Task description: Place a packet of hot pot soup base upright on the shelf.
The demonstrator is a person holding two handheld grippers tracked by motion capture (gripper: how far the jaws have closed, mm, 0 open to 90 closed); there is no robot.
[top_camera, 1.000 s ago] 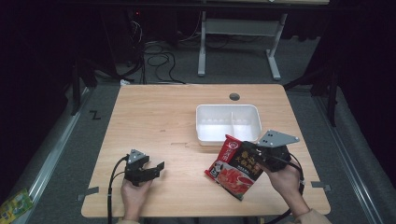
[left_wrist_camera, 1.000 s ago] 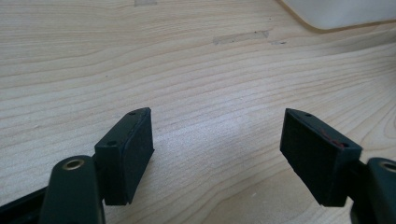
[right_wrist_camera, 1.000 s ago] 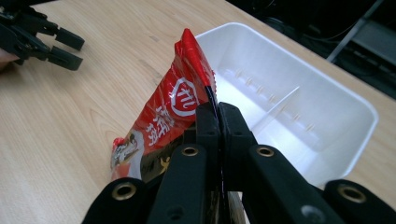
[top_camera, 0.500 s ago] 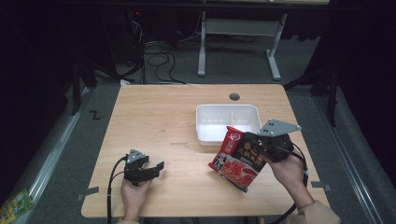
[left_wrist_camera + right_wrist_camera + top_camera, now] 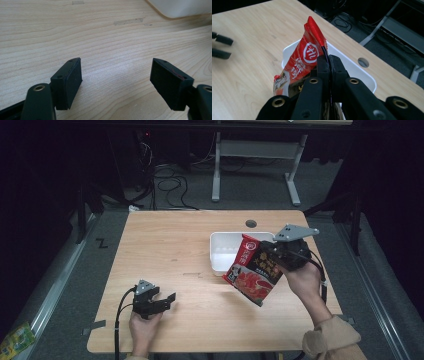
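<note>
The wooden table (image 5: 165,250) lies bare across its left and middle, with the white tray (image 5: 218,251) set toward the right-hand far side and the left gripper (image 5: 165,301) resting near the near edge, jaws wide apart with nothing between them. The right gripper (image 5: 267,251) is clamped on the edge of a red printed food packet (image 5: 252,270), held tilted in the air over the tray's near right corner.

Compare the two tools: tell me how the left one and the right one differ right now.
The left tool is open with nothing between its jaws; the right tool is shut on the red snack packet. The left tool sits low at the wooden table's near edge; the right tool is raised beside the white tray. Both are black, hand-held, cabled.
</note>
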